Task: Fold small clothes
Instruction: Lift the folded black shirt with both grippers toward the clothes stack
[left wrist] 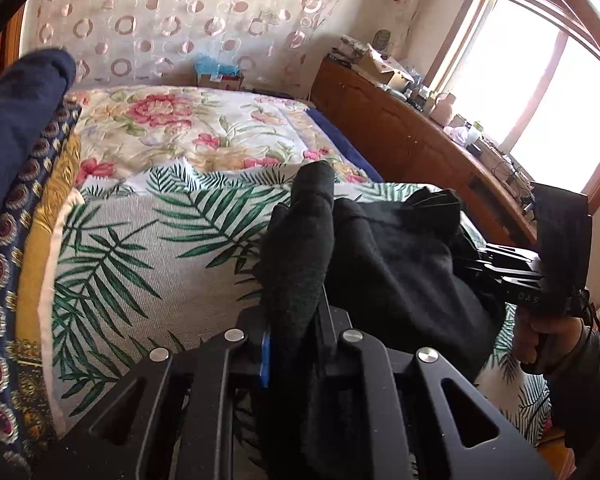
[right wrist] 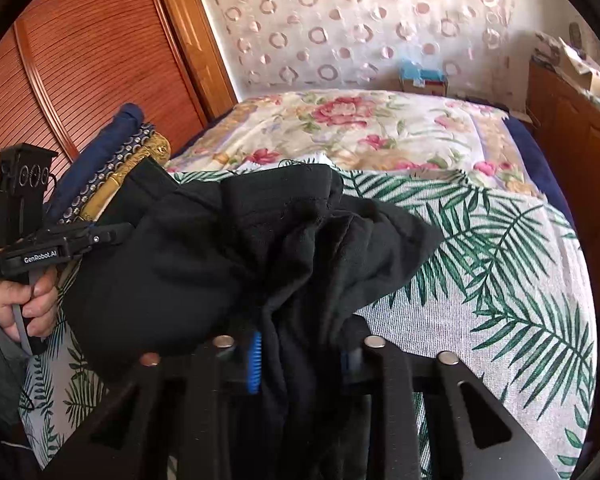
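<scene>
While daylight floods in from the window, both handheld grippers hold one black garment above a bed.

Room: patterned curtain [left wrist: 172, 20] with pale rings hangs behind the bed's far edge; a bright window [left wrist: 540, 88] stands at the right; ribbed wooden sliding doors [right wrist: 80, 80] fill the left side in the right wrist view.

Bed [right wrist: 500, 264]: covered near its front edge by a palm-leaf cloth, and toward its far edge by a floral quilt [right wrist: 360, 128] with pink blooms.

Sideboard [left wrist: 400, 132]: wooden, running along the bed's right edge under the window, its top crowded with boxes and small items too small to identify.

Folded stack [left wrist: 24, 200]: navy, patterned and yellow fabrics piled at the bed's left edge.

Black garment [right wrist: 228, 256]: bunched and lifted off the palm-leaf cloth over the bed's front part, stretched between the two grippers.

Left gripper [left wrist: 296, 320]: jaws narrowed on a fold of the black garment, which rises between the fingers; a blue pad shows on one finger.

Right gripper [right wrist: 300, 356]: jaws pinched on the garment's other side, cloth draped over the fingers, blue ribbed pad [right wrist: 254, 362] visible.

Cardboard box [right wrist: 422, 80]: with something light blue on top, at the bed's far edge against the curtain.
</scene>
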### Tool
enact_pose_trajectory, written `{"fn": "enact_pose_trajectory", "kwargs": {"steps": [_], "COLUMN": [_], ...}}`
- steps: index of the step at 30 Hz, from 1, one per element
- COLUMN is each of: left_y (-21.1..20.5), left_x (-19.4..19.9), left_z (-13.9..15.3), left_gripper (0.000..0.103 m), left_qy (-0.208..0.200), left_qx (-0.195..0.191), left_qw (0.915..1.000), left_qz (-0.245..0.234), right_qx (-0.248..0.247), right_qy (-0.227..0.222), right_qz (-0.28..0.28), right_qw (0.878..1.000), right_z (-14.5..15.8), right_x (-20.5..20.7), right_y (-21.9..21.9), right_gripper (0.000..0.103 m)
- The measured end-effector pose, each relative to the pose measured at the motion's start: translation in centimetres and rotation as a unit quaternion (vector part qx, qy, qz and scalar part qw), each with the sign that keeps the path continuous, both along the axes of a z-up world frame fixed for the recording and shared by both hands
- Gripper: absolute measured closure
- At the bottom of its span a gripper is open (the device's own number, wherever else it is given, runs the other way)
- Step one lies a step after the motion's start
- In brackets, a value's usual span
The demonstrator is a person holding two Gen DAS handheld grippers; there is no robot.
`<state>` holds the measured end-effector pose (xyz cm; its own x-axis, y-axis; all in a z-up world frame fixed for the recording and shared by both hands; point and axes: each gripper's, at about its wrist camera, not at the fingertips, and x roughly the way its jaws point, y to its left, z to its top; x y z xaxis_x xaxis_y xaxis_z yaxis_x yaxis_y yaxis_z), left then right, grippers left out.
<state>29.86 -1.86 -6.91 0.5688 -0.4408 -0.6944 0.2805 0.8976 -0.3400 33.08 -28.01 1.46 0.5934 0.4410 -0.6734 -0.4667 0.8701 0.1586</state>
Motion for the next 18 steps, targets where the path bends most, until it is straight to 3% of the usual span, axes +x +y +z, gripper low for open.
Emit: {"fn": "enact_pose_trajectory", "kwargs": {"steps": [9,18], "left_y": [0.9,9.8], "left_x": [-5.2,-10.7], "left_z": [8.0,13.4], "left_gripper": [0.087,0.087], "left_qy": [-0.097,-0.173], "left_qx": [-0.009,-0.005], "left_qw": [0.9952,0.9748], "left_qz": [0.012,0.14], "right_qx": [0.036,0.031], "right_qy": [-0.107,-0.189], "right_qz": [0.035,0.124], "right_qw": [0.993,0.974], "right_z": [6.4,13.2], "right_x": [-3.3,-3.0], "right_y": [1.0,8.0], "right_gripper": [0.082,0.082]}}
